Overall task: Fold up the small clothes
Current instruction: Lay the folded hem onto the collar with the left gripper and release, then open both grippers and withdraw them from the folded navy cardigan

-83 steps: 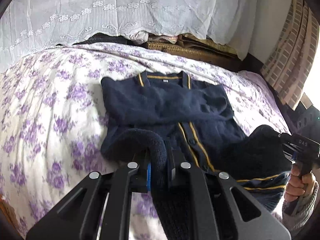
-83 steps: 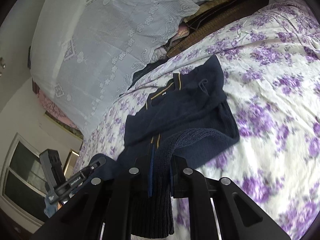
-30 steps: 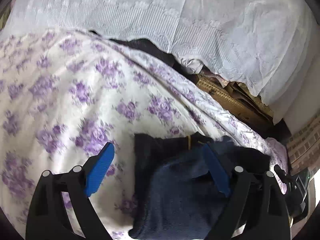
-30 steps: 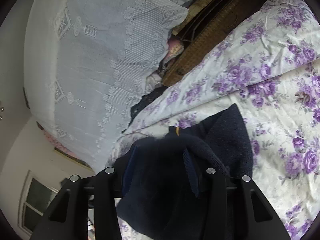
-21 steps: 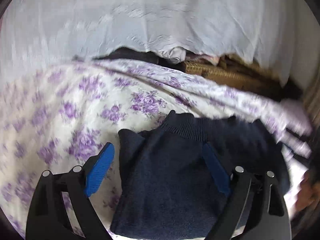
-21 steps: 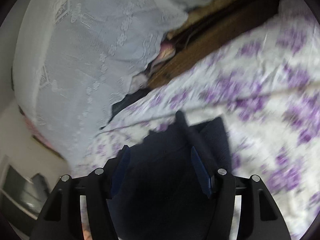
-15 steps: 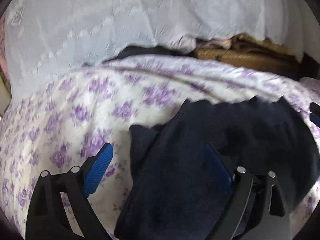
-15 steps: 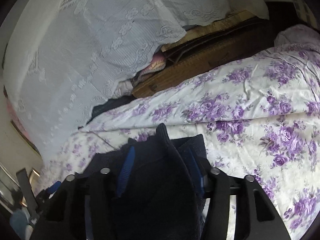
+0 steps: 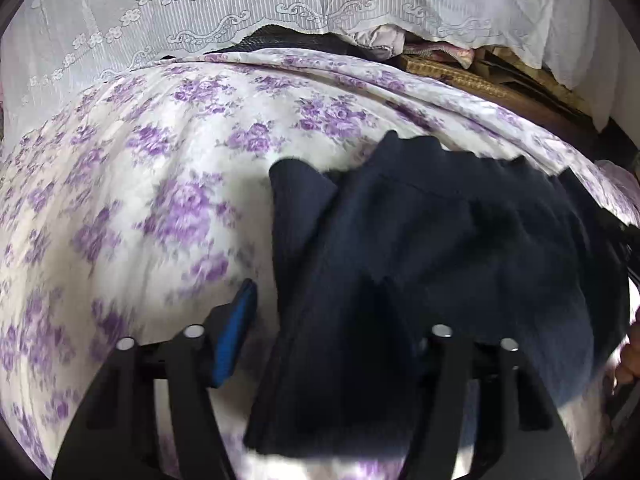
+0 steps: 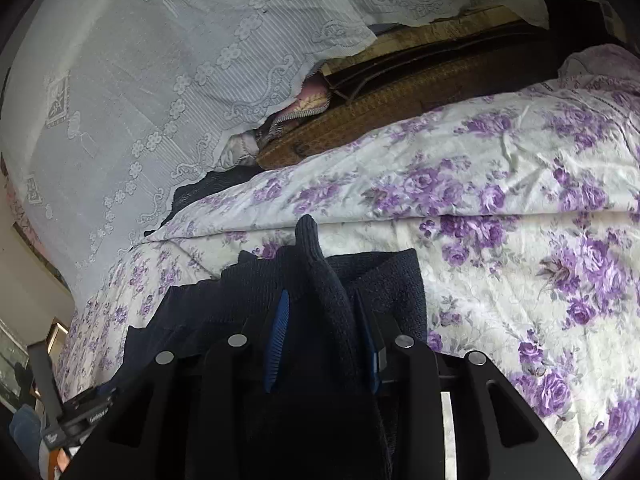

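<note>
A navy knitted cardigan lies folded on the purple-flowered bedspread. My left gripper straddles its left edge and its jaws are closing. The left blue pad stands clear of the cloth, and the right pad is hidden under the knit. In the right wrist view the cardigan has a raised fold running up between the blue pads. My right gripper is closing around that fold, and the left pad's face still shows bare.
A white lace curtain hangs behind the bed. Woven brown mats and bundled cloth lie under its hem. A person's hand shows at the right edge. Bare bedspread stretches to the right.
The lower half of the cardigan was carried up and laid over the upper half, then both grippers let go. Both grippers have since tilted down and their jaws have narrowed around the cloth.
</note>
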Tool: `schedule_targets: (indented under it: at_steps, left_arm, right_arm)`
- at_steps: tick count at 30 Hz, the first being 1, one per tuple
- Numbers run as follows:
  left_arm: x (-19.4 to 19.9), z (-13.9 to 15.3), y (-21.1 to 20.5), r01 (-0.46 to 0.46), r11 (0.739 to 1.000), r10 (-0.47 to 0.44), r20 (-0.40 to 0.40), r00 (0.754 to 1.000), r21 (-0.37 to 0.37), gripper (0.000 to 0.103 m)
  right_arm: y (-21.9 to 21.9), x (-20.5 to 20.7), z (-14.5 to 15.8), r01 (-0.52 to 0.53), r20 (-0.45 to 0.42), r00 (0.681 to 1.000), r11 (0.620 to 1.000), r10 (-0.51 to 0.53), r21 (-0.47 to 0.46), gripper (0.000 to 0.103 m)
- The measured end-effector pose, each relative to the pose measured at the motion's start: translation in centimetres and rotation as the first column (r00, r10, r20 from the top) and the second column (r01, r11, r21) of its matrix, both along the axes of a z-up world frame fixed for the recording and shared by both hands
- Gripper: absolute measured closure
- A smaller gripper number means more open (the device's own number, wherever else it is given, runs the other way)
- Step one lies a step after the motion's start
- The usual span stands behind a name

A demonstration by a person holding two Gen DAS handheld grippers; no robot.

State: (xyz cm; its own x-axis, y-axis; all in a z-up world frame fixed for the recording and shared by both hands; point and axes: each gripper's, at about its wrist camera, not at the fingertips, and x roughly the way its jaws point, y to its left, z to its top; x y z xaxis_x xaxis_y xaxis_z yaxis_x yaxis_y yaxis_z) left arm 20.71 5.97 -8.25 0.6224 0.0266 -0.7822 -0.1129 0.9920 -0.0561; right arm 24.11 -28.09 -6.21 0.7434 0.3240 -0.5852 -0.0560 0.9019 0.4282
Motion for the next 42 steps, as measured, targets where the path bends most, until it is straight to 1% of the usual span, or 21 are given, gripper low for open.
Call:
schedule_targets:
  at_steps: [2,4,5,7,8,9,10,12,14,15,16,19,22,24,26,27,28,29,33,37,42]
  left_arm:
    - [-0.9,0.3,-0.5,-0.019,1.000,0.019,0.009,1.000,0.022,0.045]
    - [-2.3,1.1,-0.6,-0.045,0.999,0.044,0.031,0.999,0.020,0.052]
    - [-2.7,1.7,-0.7,-0.045,0.999,0.044,0.049,0.998,0.016,0.055]
    - [-3.6,3.7,-1.7,-0.014,1.000,0.012,0.137,0.991,0.015,0.055]
    - [-3.8,4.3,-2.2,0.000,1.000,-0.004,0.163,0.987,0.028,0.052]
    - [-3.8,4.8,-3.1,0.023,0.999,-0.030,0.176,0.984,0.045,0.043]
    - [-3.5,5.1,-3.8,0.044,0.997,-0.054,0.182,0.982,0.058,0.030]
    - [-2.7,4.6,-5.6,0.084,0.992,-0.100,0.179,0.979,0.096,0.014]
    - [-1.3,2.6,-6.7,0.097,0.982,-0.119,0.133,0.984,0.165,0.014]
    - [-0.1,0.6,-7.1,0.098,0.973,-0.114,0.067,0.991,0.207,0.011]
    - [0.5,-0.8,-6.9,0.102,0.973,-0.109,0.026,0.994,0.207,0.009]
    - [-0.1,0.3,-6.0,0.086,0.984,-0.097,0.067,0.993,0.158,0.008]
    - [-2.5,1.9,-5.9,0.061,0.986,-0.086,0.165,0.982,0.156,0.009]
    - [-3.9,3.0,-5.9,0.057,0.988,-0.086,0.212,0.973,0.143,0.007]
    - [-3.4,2.2,-6.3,0.082,0.987,-0.103,0.147,0.984,0.141,0.005]
    - [-2.3,0.4,-6.9,0.131,0.981,-0.137,0.035,0.990,0.144,0.004]
    - [-1.9,-0.7,-7.1,0.147,0.977,-0.148,-0.006,0.989,0.154,0.004]
    - [-2.1,-0.4,-6.8,0.138,0.980,-0.143,0.023,0.990,0.146,0.004]
    - [-4.5,0.7,-5.6,0.112,0.988,-0.118,0.050,0.992,0.104,0.005]
    - [-7.8,3.2,-5.6,0.065,0.989,-0.082,0.129,0.988,0.133,0.005]
    - [-11.3,6.6,-6.0,0.061,0.990,-0.086,0.209,0.974,0.125,0.005]
  right_arm:
    - [-0.1,0.3,-0.6,0.036,-0.037,0.999,0.999,-0.038,-0.037,0.069]
    - [-0.4,0.1,-0.7,0.073,-0.046,0.996,0.997,-0.075,-0.039,0.069]
    - [-0.4,-0.5,0.0,0.077,-0.025,0.997,0.997,-0.078,-0.026,0.069]
    - [0.6,-1.8,1.8,0.058,0.046,0.997,0.997,-0.056,-0.043,0.069]
    - [1.3,-2.2,2.4,0.045,0.071,0.997,0.997,-0.040,-0.062,0.068]
    - [2.2,-2.7,2.7,0.021,0.087,0.996,0.996,-0.013,-0.087,0.059]
    - [2.8,-2.8,2.8,0.000,0.086,0.996,0.995,0.008,-0.103,0.053]
    - [4.8,-2.5,1.8,-0.053,0.039,0.997,0.985,0.061,-0.166,0.053]
    - [6.3,-1.5,-0.8,-0.094,-0.057,0.995,0.963,0.082,-0.252,0.048]
    - [6.9,-1.3,-1.8,-0.103,-0.067,0.994,0.950,0.087,-0.296,0.045]
    - [7.2,-1.4,-1.9,-0.107,-0.056,0.994,0.940,0.093,-0.324,0.041]
    - [7.7,-2.1,-1.4,-0.093,-0.026,0.996,0.932,0.090,-0.352,0.040]
    - [7.5,-5.0,0.5,0.049,0.080,0.997,0.927,-0.021,-0.373,0.039]
    - [8.0,-6.2,1.0,0.037,0.085,0.996,0.933,-0.006,-0.359,0.033]
    - [9.2,-7.1,0.1,-0.001,0.022,1.000,0.910,0.011,-0.415,0.026]
    - [9.7,-6.9,-0.8,-0.029,-0.022,1.000,0.894,0.022,-0.447,0.021]
    - [10.1,-6.8,-1.6,-0.044,-0.044,0.999,0.880,0.027,-0.472,0.020]
    - [10.0,-6.9,-1.5,-0.042,-0.043,0.999,0.884,0.025,-0.465,0.020]
    - [8.9,-8.3,-1.0,-0.006,-0.031,0.999,0.913,-0.007,-0.408,0.017]
    - [8.4,-12.1,0.9,0.045,0.008,0.999,0.941,-0.045,-0.337,0.009]
    - [9.0,-16.5,5.2,0.117,0.131,0.989,0.921,-0.072,-0.372,0.004]
